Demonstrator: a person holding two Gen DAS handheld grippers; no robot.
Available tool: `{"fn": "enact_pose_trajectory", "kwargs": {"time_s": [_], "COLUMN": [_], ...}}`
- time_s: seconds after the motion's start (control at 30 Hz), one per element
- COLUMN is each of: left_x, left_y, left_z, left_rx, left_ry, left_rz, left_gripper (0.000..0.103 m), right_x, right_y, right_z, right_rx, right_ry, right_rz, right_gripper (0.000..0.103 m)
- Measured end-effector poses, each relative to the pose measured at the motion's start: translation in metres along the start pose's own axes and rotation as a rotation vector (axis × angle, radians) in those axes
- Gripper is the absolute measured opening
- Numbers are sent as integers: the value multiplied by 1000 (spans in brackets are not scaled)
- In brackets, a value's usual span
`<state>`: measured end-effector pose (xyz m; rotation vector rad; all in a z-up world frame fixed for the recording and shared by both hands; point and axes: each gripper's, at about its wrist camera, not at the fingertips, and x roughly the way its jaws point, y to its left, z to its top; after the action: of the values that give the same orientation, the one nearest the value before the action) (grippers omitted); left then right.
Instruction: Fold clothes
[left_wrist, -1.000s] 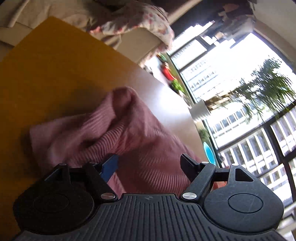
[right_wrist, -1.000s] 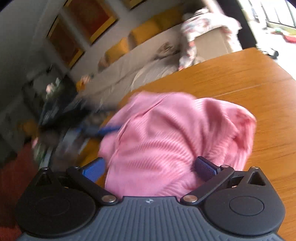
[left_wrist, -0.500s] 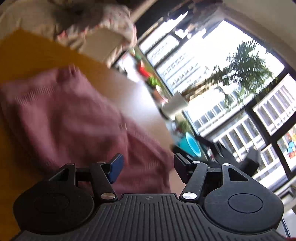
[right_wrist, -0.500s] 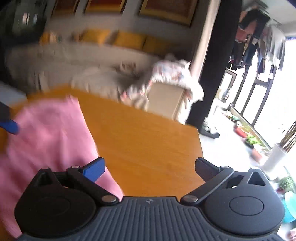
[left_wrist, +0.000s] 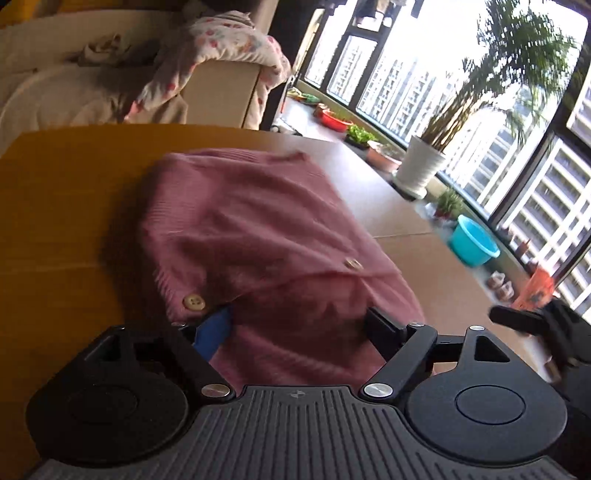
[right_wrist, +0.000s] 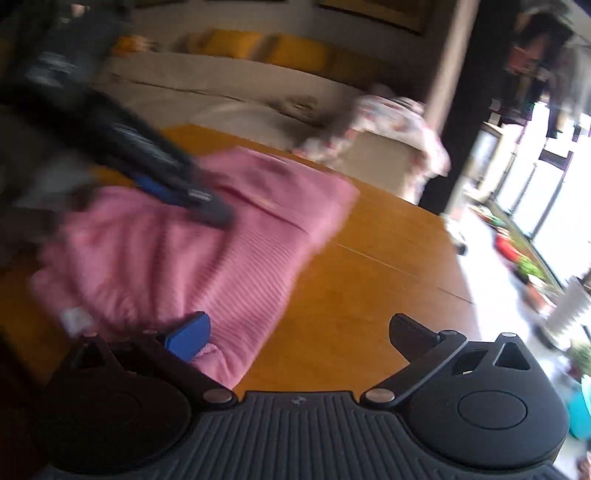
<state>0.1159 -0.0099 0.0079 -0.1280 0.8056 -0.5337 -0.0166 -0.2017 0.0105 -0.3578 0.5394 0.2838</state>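
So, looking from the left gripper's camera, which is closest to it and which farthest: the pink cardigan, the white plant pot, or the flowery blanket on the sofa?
1. Pink cardigan: right in front of the left gripper, between its open fingers, on the wooden table.
2. White plant pot: beyond the table, on the right by the window.
3. Flowery blanket: over the sofa arm, behind the table.
The pot and blanket are close to call.

R wrist view is motion-blurred: the left gripper (right_wrist: 207, 206) over the pink cardigan (right_wrist: 192, 251) is a dark smear, jaw state unreadable. In L view, cardigan's near edge is hidden behind the gripper body; the right gripper (left_wrist: 532, 317) is cut off at frame edge.
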Motion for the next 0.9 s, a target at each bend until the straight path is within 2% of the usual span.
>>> {"fn": "enact_pose_trajectory", "kwargs": {"time_s": [0.07, 0.23, 0.33, 0.43, 0.63, 0.73, 0.87, 0.9], "left_x": [-1, -5, -3, -5, -27, -43, -69, -74], "left_y": [-1, 3, 8, 11, 11, 8, -1, -3], "left_z": [1, -2, 0, -3, -19, -30, -47, -50], "left_rx": [11, 13, 7, 6, 64, 115, 245, 288], "left_ry": [4, 3, 4, 7, -22, -43, -51, -47], "left_rz": [4, -1, -5, -7, -16, -16, 29, 39], "left_gripper": [88, 91, 92, 94, 94, 85, 70, 70], "right_x": [-10, -18, 3, 46, 56, 61, 65, 63], "right_y": [9, -19, -23, -18, -27, -31, -30, -29], "right_z": [-2, 22, 22, 12, 4, 1, 3, 3], "right_rx": [4, 156, 189, 154, 243, 286, 263, 252], "right_ry": [-11, -98, -47, 90, 124, 141, 129, 120], "right_rz": [22, 49, 65, 60, 107, 131, 122, 118], "right_gripper": [103, 103, 103, 103, 103, 103, 103, 103]}}
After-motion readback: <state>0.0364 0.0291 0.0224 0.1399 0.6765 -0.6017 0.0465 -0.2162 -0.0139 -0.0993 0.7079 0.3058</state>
